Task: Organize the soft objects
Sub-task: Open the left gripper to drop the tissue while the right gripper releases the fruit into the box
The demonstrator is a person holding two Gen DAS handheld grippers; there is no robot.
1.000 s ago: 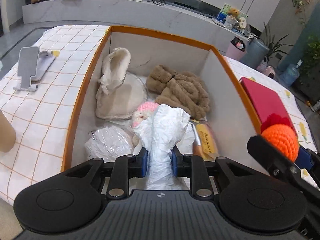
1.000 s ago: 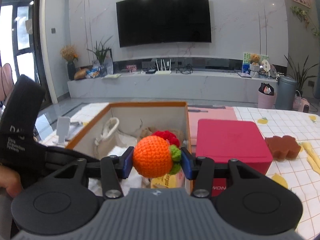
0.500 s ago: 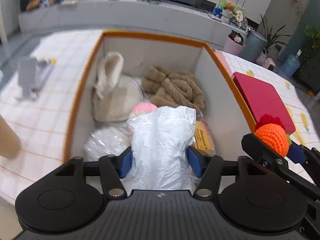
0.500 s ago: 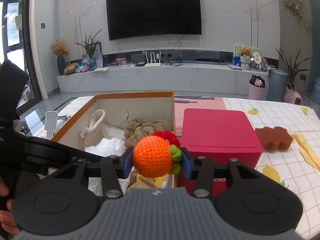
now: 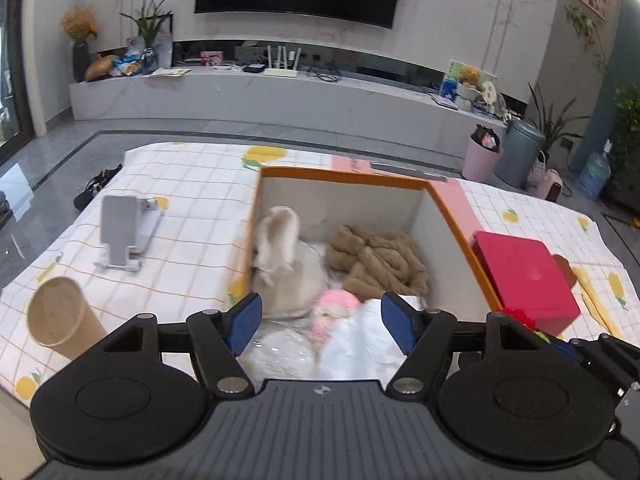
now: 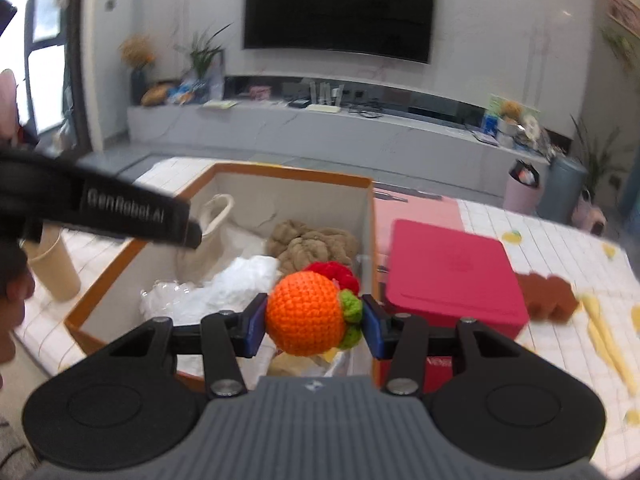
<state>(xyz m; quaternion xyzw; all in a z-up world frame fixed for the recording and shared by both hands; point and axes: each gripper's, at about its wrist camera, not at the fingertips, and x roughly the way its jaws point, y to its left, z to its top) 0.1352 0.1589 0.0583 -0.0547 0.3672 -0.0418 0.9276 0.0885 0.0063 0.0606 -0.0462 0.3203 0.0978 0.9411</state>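
An orange-rimmed white box [image 5: 444,216] [image 6: 112,280] holds a cream bag [image 5: 280,256], brown knit fabric [image 5: 376,258] [image 6: 312,242], a pink plush [image 5: 334,308] and a white crumpled soft item [image 5: 360,344] [image 6: 240,284]. My left gripper [image 5: 322,326] is open and empty above the box's near end, with the white item lying below it. My right gripper [image 6: 314,320] is shut on an orange crocheted ball [image 6: 306,312] with green and red parts, held over the box's near right corner.
A red box [image 5: 524,272] [image 6: 452,272] stands right of the white box. A brown flower-shaped pad [image 6: 546,292] and yellow strips [image 6: 604,332] lie further right. A paper cup [image 5: 60,318] and a grey phone stand [image 5: 120,232] are on the checked cloth at left.
My left gripper opened and let the white soft item drop into the box, then lifted and pulled back. My right gripper kept hold of the orange ball and shifted slightly.
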